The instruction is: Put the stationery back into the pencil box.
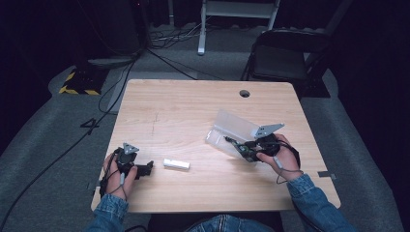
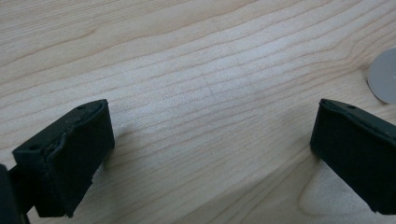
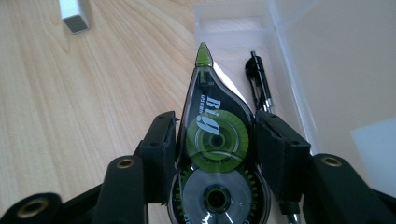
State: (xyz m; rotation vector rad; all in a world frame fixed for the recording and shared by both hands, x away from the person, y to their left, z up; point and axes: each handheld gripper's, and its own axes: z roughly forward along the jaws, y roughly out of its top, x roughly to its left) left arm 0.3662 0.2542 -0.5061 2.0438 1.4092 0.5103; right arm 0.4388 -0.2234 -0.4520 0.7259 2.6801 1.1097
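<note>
My right gripper [image 1: 240,147] [image 3: 214,125] is shut on a green and black correction tape roller [image 1: 245,152] [image 3: 212,140]. Its green tip points into an open clear plastic box [image 1: 227,126] [image 3: 282,42] on the right half of the table. A black pen [image 3: 259,83] lies inside the box. A small white block [image 1: 176,164] [image 3: 74,16] lies near the table's front middle. My left gripper [image 1: 146,168] [image 2: 210,144] rests at the front left, jaws wide open over bare wood, with nothing between them.
A cable hole [image 1: 244,93] sits near the wooden table's [image 1: 183,111] far edge. A grey round patch [image 2: 384,77] shows at the right edge of the left gripper view. Behind the table stand a black folding chair [image 1: 283,53] and a yellow-striped base [image 1: 77,86], with cables across the floor.
</note>
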